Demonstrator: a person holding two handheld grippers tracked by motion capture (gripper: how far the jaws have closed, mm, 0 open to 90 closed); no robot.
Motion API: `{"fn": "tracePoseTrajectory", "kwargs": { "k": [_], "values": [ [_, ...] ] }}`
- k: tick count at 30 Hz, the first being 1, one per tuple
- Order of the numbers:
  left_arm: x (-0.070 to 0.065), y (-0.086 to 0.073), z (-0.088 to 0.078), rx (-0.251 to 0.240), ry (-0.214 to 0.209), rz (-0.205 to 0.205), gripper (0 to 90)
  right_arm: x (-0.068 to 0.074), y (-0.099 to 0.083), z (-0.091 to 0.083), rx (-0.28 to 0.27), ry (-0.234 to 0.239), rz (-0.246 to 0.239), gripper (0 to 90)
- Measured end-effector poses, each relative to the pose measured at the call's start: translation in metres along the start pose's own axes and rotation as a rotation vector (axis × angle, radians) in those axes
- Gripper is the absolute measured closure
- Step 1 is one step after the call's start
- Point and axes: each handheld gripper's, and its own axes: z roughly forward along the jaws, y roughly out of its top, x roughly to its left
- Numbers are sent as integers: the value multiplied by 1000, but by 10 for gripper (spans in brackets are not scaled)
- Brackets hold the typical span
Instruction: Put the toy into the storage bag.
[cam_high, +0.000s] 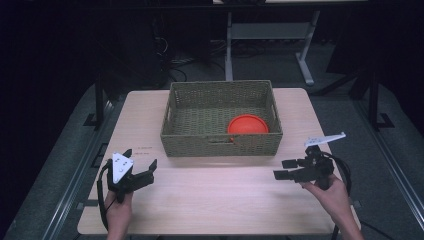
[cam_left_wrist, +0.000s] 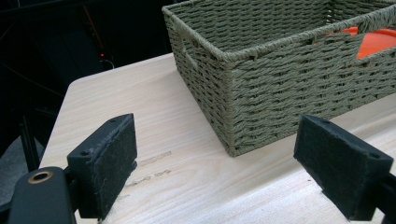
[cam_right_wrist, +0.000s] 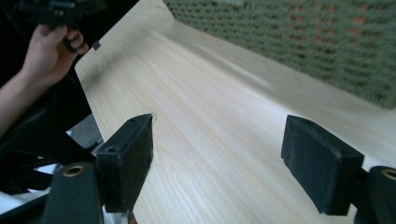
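We see both grippers, left (cam_high: 141, 172) and right (cam_high: 286, 169), wide open and empty; the bowl (cam_high: 247, 124) in the basket (cam_high: 220, 145) lies nearer the right.

At the centre of the high view, an olive-green basket (cam_high: 221, 144) shows a tight woven pattern. Inside, toward its lower right, lies a bright orange plate (cam_high: 247, 124). The table (cam_high: 215, 200) is pale wood with fine grain. Both grippers (cam_high: 141, 167) (cam_high: 281, 169) are black, each topped by a light grey plate.

Disc (cam_high: 247, 124) in basket (cam_high: 220, 145) on table (cam_high: 210, 200)
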Motion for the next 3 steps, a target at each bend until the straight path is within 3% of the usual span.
{"fn": "tracePoseTrajectory", "kwargs": {
  "k": [3],
  "values": [
    [0,0,1,1,-3,3,127,4,-14,2,-18,-15,-17,245]
  ]
}}
